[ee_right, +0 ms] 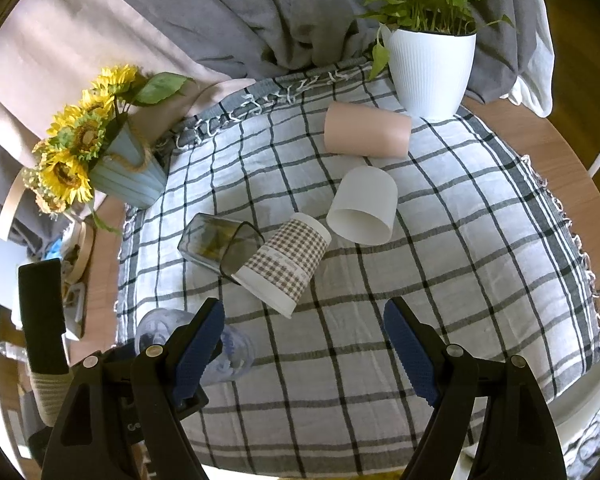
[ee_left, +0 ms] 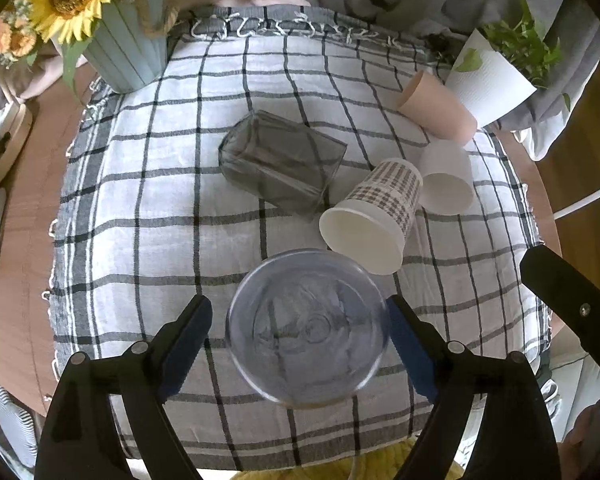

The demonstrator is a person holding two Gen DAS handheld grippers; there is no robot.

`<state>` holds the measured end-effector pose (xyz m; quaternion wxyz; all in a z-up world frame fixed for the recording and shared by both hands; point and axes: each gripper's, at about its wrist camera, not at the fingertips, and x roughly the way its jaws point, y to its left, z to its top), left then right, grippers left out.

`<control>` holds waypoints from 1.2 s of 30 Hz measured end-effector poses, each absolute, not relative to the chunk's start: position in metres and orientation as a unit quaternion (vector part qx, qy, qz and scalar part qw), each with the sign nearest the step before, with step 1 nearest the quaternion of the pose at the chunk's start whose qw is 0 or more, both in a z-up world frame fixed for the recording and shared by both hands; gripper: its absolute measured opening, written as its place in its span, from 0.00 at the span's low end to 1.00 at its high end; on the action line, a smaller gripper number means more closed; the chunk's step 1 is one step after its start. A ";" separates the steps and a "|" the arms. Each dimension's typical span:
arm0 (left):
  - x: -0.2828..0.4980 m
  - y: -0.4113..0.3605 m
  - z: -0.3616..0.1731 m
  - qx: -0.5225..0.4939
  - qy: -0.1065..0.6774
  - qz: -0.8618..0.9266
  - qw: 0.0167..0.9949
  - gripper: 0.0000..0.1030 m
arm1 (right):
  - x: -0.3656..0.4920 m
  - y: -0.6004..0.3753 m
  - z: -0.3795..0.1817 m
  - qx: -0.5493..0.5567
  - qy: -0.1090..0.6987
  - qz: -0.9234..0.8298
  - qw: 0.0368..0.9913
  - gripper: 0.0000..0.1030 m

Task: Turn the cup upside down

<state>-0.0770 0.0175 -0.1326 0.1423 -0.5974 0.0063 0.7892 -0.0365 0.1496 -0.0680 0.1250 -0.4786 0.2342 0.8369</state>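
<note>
A clear bluish plastic cup (ee_left: 307, 326) stands between the blue fingers of my left gripper (ee_left: 300, 344). I see its round end face-on; the right pad touches its rim and the left pad (ee_left: 188, 344) stands a little apart, so the gripper is open around it. The same cup shows partly hidden behind my right gripper's left finger in the right wrist view (ee_right: 236, 354). My right gripper (ee_right: 304, 344) is open and empty above the checked cloth (ee_right: 440, 280).
On the cloth lie a dark square glass (ee_left: 280, 162), a houndstooth paper cup (ee_left: 374, 210), a white cup (ee_left: 446, 178) and a pink cup (ee_left: 436, 106). A sunflower vase (ee_left: 120, 48) stands back left, a white plant pot (ee_left: 488, 76) back right. Table edges surround the cloth.
</note>
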 end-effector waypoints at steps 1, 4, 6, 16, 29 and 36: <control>-0.076 0.017 -0.129 -0.594 0.006 0.792 0.144 0.86 | -0.036 0.149 -0.065 -0.477 0.235 0.838 0.124 0.80; -0.067 0.014 -0.111 -0.573 0.009 0.807 0.142 0.91 | -0.029 0.147 -0.052 -0.465 0.230 0.846 0.122 0.80; -0.059 0.012 -0.097 -0.553 0.014 0.821 0.141 0.97 | -0.022 0.145 -0.040 -0.452 0.223 0.856 0.120 0.81; -0.020 -0.022 -0.052 -0.479 0.011 0.874 0.081 0.99 | 0.006 0.130 0.004 -0.405 0.188 0.887 0.116 0.87; 0.004 -0.042 -0.029 -0.429 0.020 0.902 0.038 0.99 | 0.016 0.107 0.001 -0.407 0.162 0.893 0.106 0.87; 0.002 -0.049 -0.022 -0.414 0.018 0.910 0.030 1.00 | 0.015 0.101 0.006 -0.399 0.159 0.897 0.104 0.87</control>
